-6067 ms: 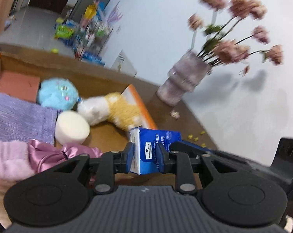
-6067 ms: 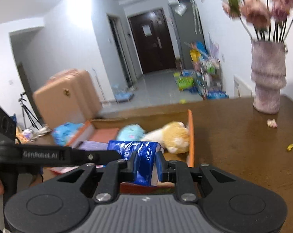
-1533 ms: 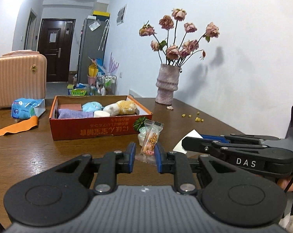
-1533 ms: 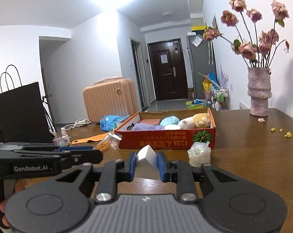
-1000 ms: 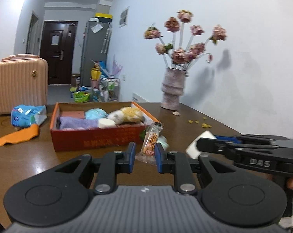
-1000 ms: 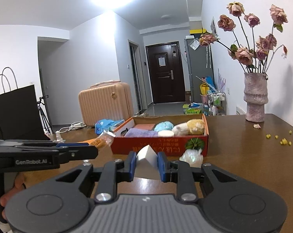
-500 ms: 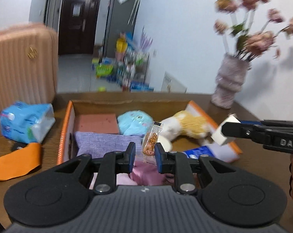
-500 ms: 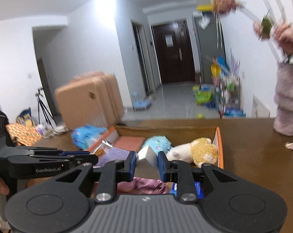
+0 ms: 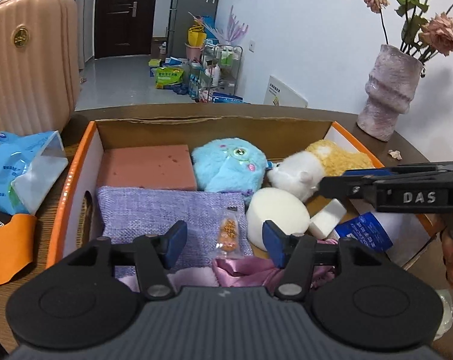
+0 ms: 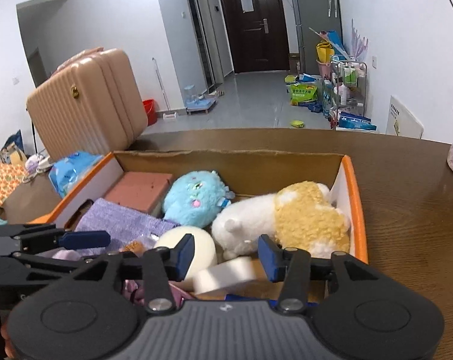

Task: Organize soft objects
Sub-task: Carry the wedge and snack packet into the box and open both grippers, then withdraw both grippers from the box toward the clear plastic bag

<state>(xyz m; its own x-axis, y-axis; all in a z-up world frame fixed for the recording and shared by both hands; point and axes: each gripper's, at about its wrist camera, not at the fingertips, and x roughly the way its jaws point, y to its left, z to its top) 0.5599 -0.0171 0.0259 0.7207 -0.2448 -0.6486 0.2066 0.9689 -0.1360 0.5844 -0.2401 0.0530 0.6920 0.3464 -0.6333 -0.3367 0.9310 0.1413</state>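
Blue tissue pack (image 9: 365,233) plain only from left wrist.

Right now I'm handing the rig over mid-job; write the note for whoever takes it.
Left gripper: jaws have just been opening, nothing gripped; the snack packet lies on the purple cloth in the box.
Right gripper: jaws have just been opening, empty; the white foam block rests in the box beside the round sponge.
Already boxed: blue plush, white-and-yellow plush, pink sponge, tissue pack, pink bow.
Left: blue bag and orange cloth on the table outside, if they belong.
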